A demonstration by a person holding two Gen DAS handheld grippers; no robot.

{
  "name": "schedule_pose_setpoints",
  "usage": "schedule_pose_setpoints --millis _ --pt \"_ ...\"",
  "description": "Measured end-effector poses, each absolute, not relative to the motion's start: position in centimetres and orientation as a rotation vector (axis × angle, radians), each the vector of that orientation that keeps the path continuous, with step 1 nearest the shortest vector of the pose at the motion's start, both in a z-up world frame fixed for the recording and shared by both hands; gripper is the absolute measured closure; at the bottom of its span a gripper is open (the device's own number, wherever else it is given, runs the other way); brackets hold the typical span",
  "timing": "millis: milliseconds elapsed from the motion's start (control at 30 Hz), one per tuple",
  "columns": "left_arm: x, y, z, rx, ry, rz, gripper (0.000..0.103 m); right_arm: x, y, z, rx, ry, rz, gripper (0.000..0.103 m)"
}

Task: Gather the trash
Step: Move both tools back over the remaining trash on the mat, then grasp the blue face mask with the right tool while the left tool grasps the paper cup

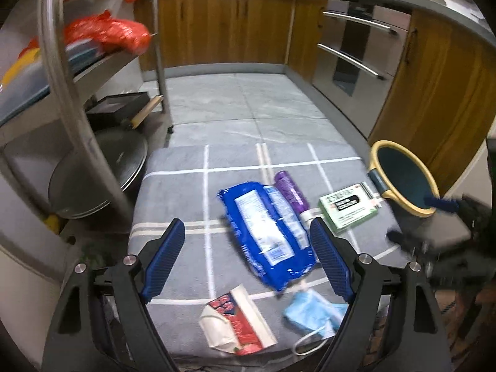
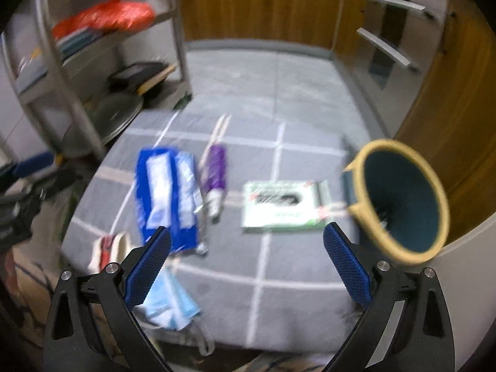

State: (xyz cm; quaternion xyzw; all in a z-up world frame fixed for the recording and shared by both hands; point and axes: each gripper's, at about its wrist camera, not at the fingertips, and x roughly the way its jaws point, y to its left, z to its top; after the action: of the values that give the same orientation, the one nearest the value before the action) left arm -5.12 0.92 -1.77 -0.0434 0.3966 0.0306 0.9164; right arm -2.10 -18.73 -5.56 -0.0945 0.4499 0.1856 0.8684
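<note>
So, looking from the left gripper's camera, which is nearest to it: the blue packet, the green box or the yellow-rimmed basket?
From the left gripper:
1. Blue packet, lying on the grey cloth just ahead, between its fingers.
2. Green box, farther ahead, to the right.
3. Yellow-rimmed basket, farthest, at the cloth's right edge.

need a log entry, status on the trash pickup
Left gripper and right gripper open, empty. Blue wrapper, purple tube, green box on grey cloth. Basket clear.
</note>
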Motion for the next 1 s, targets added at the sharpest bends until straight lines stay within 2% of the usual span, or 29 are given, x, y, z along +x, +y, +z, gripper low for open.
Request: schedule_pose_setpoints --millis 133,267,333,400,633,700,900,1000 --pt "-4.9 1.6 -2.4 -0.108 0.827 0.075 0.021 -3.7 -16.6 -8.1 -0.177 1.029 0.43 0.006" --pt "-4.8 1.7 -2.4 -0.125 0.811 0.058 0.021 -5.6 -14.0 -10.7 -0.274 1.072 0.461 0.008" --pt "-4.7 1.5 -2.3 -0.131 0.807 0.045 0.021 -6.3 -13.1 -11.8 -0.319 1.079 0.465 0.014" --pt "-4.6 1.4 -2.2 -0.134 0.806 0.032 0.021 -6.7 -12.3 -12.9 -0.342 1.101 0.47 0.037" --pt "-4.5 1.7 -2.4 -0.15 0.817 0.017 0.021 -7.0 -10.9 -15.8 -0.375 1.181 0.503 0.066" --pt "-4.4 2.1 -2.6 -0.162 0.824 0.021 0.021 -6.9 -10.5 -16.3 -0.396 1.186 0.505 0.078" --pt "-4.4 2.6 -3.1 -0.192 0.849 0.04 0.021 -6.8 -10.4 -16.7 -0.402 1.189 0.515 0.091" --pt "-4.5 2.6 -3.4 -0.198 0.86 0.044 0.021 -6.5 -10.8 -16.0 -0.381 1.17 0.511 0.094"
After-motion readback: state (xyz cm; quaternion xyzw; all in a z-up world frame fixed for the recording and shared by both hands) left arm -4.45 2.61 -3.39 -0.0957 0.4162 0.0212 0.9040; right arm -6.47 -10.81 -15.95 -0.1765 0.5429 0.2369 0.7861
